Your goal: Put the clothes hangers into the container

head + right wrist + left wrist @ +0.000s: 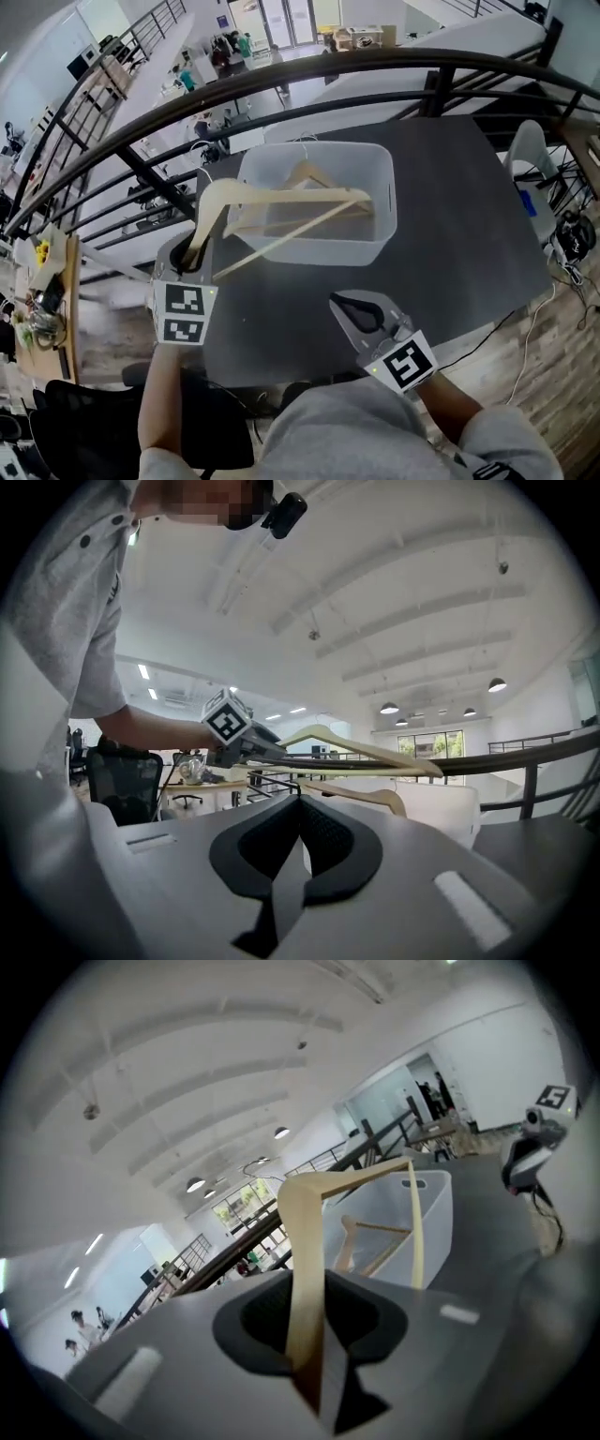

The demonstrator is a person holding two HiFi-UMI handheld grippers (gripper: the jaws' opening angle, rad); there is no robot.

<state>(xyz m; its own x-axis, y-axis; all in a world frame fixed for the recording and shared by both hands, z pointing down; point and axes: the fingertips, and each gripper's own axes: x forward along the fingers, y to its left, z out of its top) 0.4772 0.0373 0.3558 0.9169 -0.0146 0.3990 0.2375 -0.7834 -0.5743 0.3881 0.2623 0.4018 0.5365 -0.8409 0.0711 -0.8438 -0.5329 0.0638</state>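
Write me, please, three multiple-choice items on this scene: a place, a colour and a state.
1. Where does the container stand? A floor; B dark table; C chair.
2. What colour is the held hanger? A pale wood; B red; C black.
3. How are the left gripper's jaws? A open, empty; B shut on the hanger; C out of view.
Answers: B, it sits on the tabletop; A, it is light wood all over; B, they clamp the hanger's arm.

Table (469, 216): dark, set against a curved black railing (309, 64) | chair (525, 155): white, placed beside table | floor (562, 375): laid in wood | ceiling (450, 602): white, ribbed, lit by round lamps (389, 708)
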